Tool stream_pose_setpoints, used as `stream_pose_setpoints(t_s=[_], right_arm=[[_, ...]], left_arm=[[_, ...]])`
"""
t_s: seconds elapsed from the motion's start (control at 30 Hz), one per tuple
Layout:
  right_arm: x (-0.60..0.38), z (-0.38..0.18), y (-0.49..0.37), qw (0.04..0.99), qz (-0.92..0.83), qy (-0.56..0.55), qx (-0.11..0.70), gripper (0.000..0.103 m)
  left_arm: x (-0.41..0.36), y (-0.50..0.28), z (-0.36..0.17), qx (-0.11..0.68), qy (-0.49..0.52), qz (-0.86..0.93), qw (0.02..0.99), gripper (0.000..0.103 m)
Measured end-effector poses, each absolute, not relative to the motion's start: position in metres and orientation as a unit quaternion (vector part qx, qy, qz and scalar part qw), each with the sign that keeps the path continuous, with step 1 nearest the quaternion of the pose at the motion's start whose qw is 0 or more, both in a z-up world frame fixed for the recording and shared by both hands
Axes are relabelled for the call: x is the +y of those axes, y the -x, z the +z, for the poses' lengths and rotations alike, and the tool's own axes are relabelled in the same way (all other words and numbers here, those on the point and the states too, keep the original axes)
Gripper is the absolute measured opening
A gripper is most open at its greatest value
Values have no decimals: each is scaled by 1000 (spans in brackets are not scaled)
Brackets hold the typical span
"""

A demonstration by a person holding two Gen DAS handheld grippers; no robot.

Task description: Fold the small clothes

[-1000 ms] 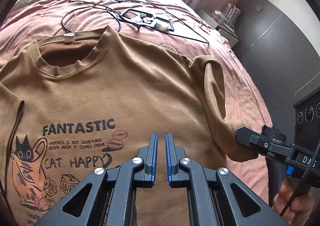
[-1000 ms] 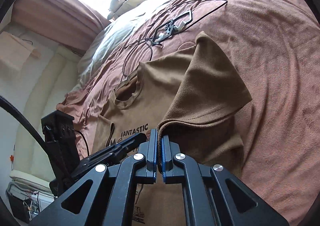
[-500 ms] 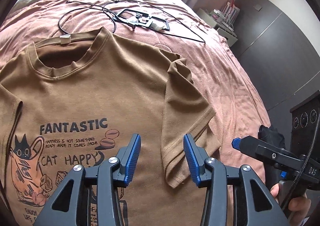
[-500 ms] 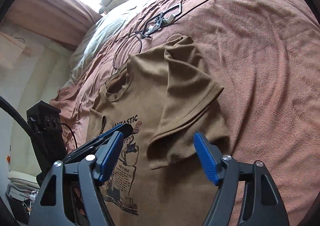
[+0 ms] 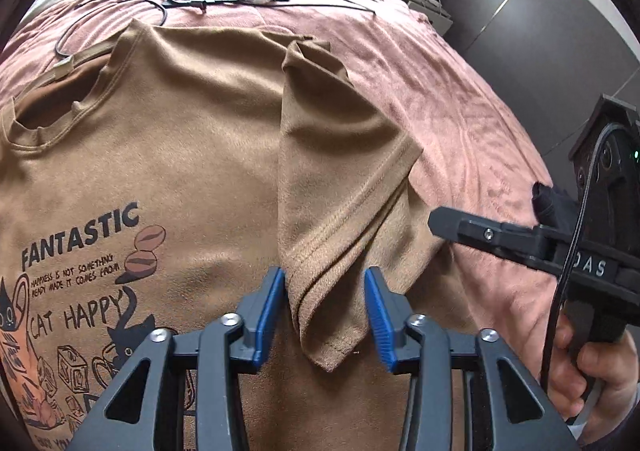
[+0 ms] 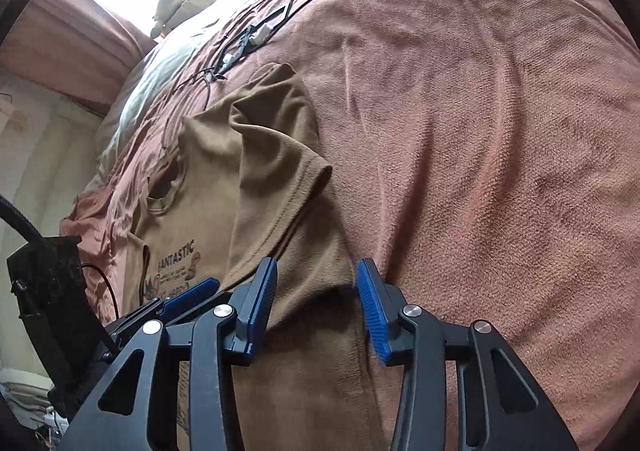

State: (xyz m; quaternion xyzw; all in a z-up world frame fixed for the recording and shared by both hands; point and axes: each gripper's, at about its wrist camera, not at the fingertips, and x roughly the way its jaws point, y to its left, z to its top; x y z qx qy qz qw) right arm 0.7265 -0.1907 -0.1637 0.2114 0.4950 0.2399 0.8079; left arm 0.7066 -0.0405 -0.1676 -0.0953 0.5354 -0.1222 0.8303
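Lengthwise up the bed, collar farthest, brown T-shirt [image 5: 192, 155], both grippers' fingers [image 5: 272, 303] spread, empty.

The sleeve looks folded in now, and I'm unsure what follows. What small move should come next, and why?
Probably close the right gripper on the tee's side edge: the sleeve already lies folded over the chest, both grippers are open, and the right one straddles that edge by the blanket.
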Motion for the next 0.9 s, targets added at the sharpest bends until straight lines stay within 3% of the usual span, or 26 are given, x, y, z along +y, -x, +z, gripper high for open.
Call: stream_pose_setpoints(t_s=[0.03, 0.1, 0.4, 0.5, 0.6, 0.7, 0.77, 0.9], right_arm=[[-190, -166, -727, 807, 239, -212, 497, 35], [-189, -166, -728, 806, 238, -211, 498, 35], [-179, -166, -730, 815, 226, -174, 504, 35], [-170, -163, -728, 826, 212, -130, 505, 27], [-169, -160, -727, 829, 203, -116, 507, 21], [-173, -158, -726, 828, 202, -126, 507, 20], [-176, -158, -726, 826, 204, -136, 507, 20], [-180, -157, -725, 822, 212, -153, 506, 20]], left_arm=[[-43, -706, -169, 536, 71, -109, 834, 9], [-39, -704, -167, 529, 67, -107, 839, 4], [-5, -700, -160, 531, 117, -81, 836, 3], [-4, -701, -167, 551, 119, -80, 822, 4], [1, -700, -165, 556, 119, -68, 820, 11], [6, -699, -152, 542, 111, -63, 831, 28], [10, -698, -142, 528, 112, -68, 839, 45], [12, -699, -126, 499, 129, -76, 853, 55]])
